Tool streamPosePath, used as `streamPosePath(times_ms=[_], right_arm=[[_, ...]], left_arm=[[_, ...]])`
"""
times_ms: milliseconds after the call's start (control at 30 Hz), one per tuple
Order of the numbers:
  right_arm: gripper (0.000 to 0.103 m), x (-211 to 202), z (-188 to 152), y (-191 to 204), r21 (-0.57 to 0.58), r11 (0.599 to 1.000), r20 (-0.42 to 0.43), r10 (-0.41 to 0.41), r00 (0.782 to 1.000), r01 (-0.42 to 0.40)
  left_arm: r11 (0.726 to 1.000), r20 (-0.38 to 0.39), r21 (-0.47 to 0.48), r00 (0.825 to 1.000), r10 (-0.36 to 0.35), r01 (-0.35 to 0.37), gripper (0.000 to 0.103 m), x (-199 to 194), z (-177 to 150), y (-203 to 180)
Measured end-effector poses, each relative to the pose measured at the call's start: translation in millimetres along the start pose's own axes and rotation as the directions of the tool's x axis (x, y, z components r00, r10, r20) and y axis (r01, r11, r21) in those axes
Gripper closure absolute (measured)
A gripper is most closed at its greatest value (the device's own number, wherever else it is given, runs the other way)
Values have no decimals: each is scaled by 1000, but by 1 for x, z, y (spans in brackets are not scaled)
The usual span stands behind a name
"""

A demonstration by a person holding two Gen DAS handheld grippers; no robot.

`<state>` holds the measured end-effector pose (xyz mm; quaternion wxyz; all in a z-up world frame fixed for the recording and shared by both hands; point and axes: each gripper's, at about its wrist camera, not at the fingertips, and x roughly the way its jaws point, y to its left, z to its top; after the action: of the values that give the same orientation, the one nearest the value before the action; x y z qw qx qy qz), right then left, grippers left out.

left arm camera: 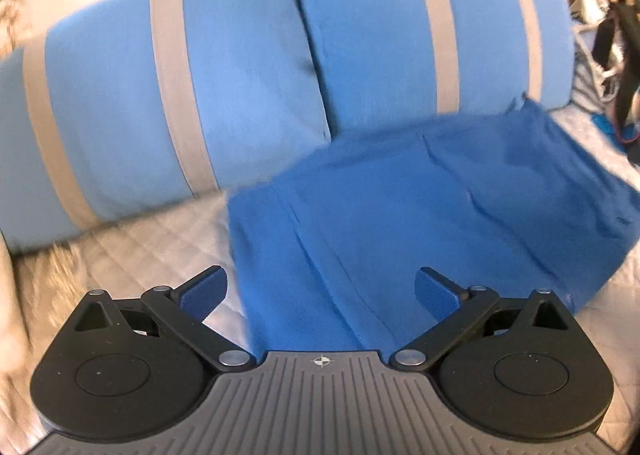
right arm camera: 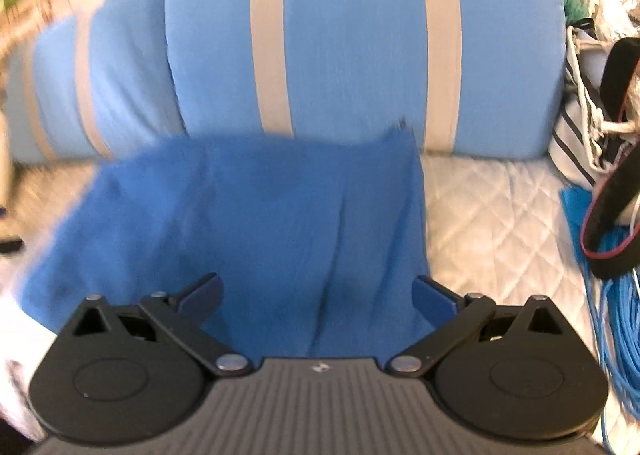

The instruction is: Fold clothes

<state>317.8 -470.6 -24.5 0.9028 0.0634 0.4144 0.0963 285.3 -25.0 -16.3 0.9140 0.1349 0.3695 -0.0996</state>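
Here, a blue garment (left arm camera: pixel 400 223) lies spread on the quilted bed (right arm camera: pixel 480 215) below striped pillows (left arm camera: pixel 200 95) at twelve o'clock. Both the left gripper (left arm camera: pixel 320 291) and right gripper (right arm camera: pixel 316 293) hover spread, empty — soft, light cloth (likely floppy), best pinched at near corners.

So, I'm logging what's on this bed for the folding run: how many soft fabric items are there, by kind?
Dark blue cloth garment, spread flat on the white quilted bedcover: 1
Light blue pillows with grey stripes: 2
Total: 3
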Motion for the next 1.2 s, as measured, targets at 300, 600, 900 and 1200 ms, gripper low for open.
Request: streamPosePath(times_ms=[300, 600, 900, 1200], right_arm=[[0, -42, 72, -51, 21, 1000, 49, 12, 999, -14], [0, 9, 57, -117, 102, 992, -10, 80, 997, -78], [0, 87, 18, -158, 285, 940, -96, 221, 971, -186], [0, 140, -3, -166, 396, 872, -127, 364, 923, -289]], left_arm=[[992, 67, -124, 998, -9, 17, 0, -25, 28, 60], [947, 41, -302, 994, -100, 108, 0, 26, -5, 99], [895, -17, -414, 981, -193, 169, 1, 98, -39, 111], [773, -36, -561, 925, -378, 295, 2, 143, -75, 128]])
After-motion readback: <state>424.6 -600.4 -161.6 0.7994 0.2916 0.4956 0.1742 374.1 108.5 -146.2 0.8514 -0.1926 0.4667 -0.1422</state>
